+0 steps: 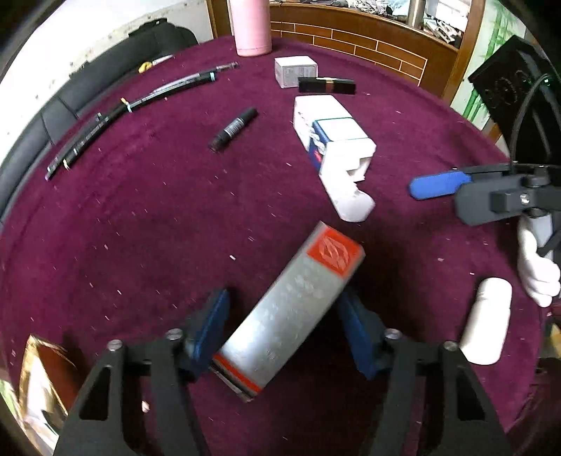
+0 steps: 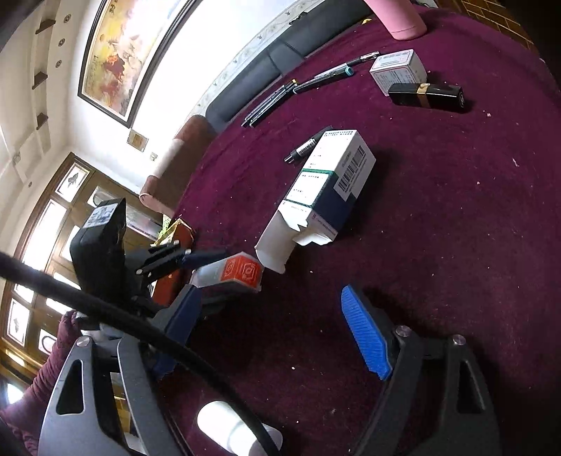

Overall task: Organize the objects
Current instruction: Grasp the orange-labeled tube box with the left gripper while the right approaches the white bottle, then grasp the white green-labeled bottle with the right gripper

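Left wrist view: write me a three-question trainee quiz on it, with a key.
1. True or false: the right gripper is clamped on the lipstick.
2. Which thing sits between the fingers of the left gripper? A: a black marker. B: the silver box with an orange end. C: a white bottle.
3. Fill in: the tall bottle at the far edge of the cloth is ___ in colour.

Key: 1 false, the right gripper is open with nothing between its fingers. 2 B. 3 pink.
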Demonstrator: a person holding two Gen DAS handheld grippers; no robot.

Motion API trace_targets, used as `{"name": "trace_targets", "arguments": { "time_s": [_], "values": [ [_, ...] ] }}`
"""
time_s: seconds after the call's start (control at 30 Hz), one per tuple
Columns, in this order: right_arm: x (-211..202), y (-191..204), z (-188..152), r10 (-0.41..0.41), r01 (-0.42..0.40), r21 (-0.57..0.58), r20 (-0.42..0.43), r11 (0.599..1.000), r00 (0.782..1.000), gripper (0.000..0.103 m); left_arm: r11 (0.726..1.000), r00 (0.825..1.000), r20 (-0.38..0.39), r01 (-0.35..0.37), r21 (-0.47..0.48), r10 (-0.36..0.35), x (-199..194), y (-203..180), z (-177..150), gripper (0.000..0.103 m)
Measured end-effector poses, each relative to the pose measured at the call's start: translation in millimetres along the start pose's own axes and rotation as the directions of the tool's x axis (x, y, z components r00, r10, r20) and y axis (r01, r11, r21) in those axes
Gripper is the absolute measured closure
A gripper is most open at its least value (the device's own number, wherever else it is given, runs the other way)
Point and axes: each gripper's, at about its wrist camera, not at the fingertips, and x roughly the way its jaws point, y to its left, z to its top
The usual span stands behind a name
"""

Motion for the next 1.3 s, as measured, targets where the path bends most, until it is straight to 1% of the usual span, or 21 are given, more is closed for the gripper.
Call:
{"name": "trace_targets", "arguments": {
  "time_s": [0.17, 0.27, 0.37, 0.5, 0.57, 0.6, 0.67, 0.7, 0.73, 0.77, 0.87, 0.9, 0.93, 1.0, 1.07, 1.13, 1.17, 1.2, 1.23, 1.27, 1.3],
  "values": [
    [0, -1, 0, -0.003, 0.003, -0.006, -0.006, 1.000, 1.000, 0.020, 0.997, 0.997, -0.040, 0.066, 0.042, -0.065, -7, -32, -12, 0.047],
    [0, 0, 1, -0.008, 0.008, -0.008, -0.007, 1.000, 1.000, 0.020, 0.997, 0.998, -0.052, 0.029, 0.066, -0.026, -7, -52, -12, 0.046],
    [-1, 0, 1, -0.005, 0.005, -0.006, -0.005, 1.000, 1.000, 0.020, 1.000, 1.000, -0.030, 0.008, -0.002, -0.009, -2, -49, -3, 0.045],
    [-1, 0, 1, -0.002, 0.002, -0.004, -0.004, 1.000, 1.000, 0.020, 0.995, 0.999, 0.022, -0.037, -0.093, 0.039, 5, -45, 10, 0.040],
    [-1, -1, 1, -0.002, 0.002, -0.004, -0.004, 1.000, 1.000, 0.020, 0.991, 0.997, 0.039, -0.060, -0.116, 0.065, 5, -48, 12, 0.039],
    [-1, 0, 1, -0.002, 0.002, -0.004, -0.004, 1.000, 1.000, 0.020, 0.989, 0.996, 0.049, -0.061, -0.137, 0.068, 4, -48, 10, 0.041],
    [-1, -1, 1, 0.000, 0.000, -0.002, -0.003, 1.000, 1.000, 0.020, 0.985, 0.995, 0.081, -0.052, -0.164, 0.066, -1, -48, 2, 0.055],
    [-1, -1, 1, 0.003, -0.003, -0.001, -0.004, 1.000, 1.000, 0.020, 0.984, 0.994, 0.101, -0.035, -0.175, 0.053, -10, -46, -5, 0.076],
    [-2, -2, 1, 0.007, -0.007, 0.002, -0.006, 1.000, 1.000, 0.020, 0.981, 0.993, 0.113, -0.005, -0.194, 0.027, -14, -45, -10, 0.081],
    [-2, -2, 2, 0.012, -0.012, 0.008, -0.009, 1.000, 1.000, 0.020, 0.974, 0.992, 0.128, 0.032, -0.223, -0.004, -17, -42, -16, 0.081],
    [-4, -1, 1, -0.003, 0.004, 0.029, -0.030, 1.000, 1.000, 0.020, 0.959, 0.986, 0.167, 0.042, -0.282, 0.006, -30, -38, -37, 0.081],
    [-4, 2, -1, -0.006, 0.007, 0.024, -0.047, 1.000, 0.999, 0.020, 0.948, 0.983, 0.182, 0.057, -0.314, 0.001, -36, -36, -45, 0.081],
    [-5, 8, -4, -0.014, 0.014, -0.002, -0.065, 1.000, 0.998, 0.020, 0.940, 0.981, 0.195, 0.063, -0.336, 0.004, -42, -34, -50, 0.081],
    [-8, 30, -12, -0.058, 0.047, -0.108, -0.100, 0.993, 0.993, 0.020, 0.926, 0.974, 0.227, 0.074, -0.371, 0.013, -57, -34, -63, 0.081],
    [-9, 54, -25, -0.126, 0.088, -0.237, -0.148, 0.967, 0.981, 0.020, 0.918, 0.967, 0.253, 0.080, -0.388, 0.023, -69, -34, -74, 0.080],
    [-8, 71, -36, -0.186, 0.122, -0.338, -0.163, 0.933, 0.969, 0.021, 0.910, 0.961, 0.276, 0.097, -0.404, 0.020, -76, -35, -83, 0.080],
    [-7, 80, -42, -0.225, 0.144, -0.396, -0.165, 0.907, 0.960, 0.021, 0.905, 0.959, 0.284, 0.106, -0.412, 0.017, -78, -35, -86, 0.080],
    [-4, 86, -48, -0.266, 0.171, -0.451, -0.157, 0.876, 0.951, 0.021, 0.898, 0.957, 0.291, 0.119, -0.423, 0.010, -81, -36, -92, 0.080],
    [-1, 94, -54, -0.316, 0.205, -0.512, -0.139, 0.834, 0.939, 0.021, 0.894, 0.955, 0.295, 0.128, -0.429, 0.005, -80, -36, -94, 0.080],
    [5, 103, -62, -0.375, 0.241, -0.586, -0.116, 0.774, 0.920, 0.021, 0.890, 0.954, 0.300, 0.133, -0.436, 0.004, -81, -37, -97, 0.080],
    [8, 107, -68, -0.399, 0.251, -0.619, -0.110, 0.744, 0.910, 0.021, 0.885, 0.952, 0.305, 0.140, -0.444, 0.003, -81, -38, -100, 0.080]
  ]
}}
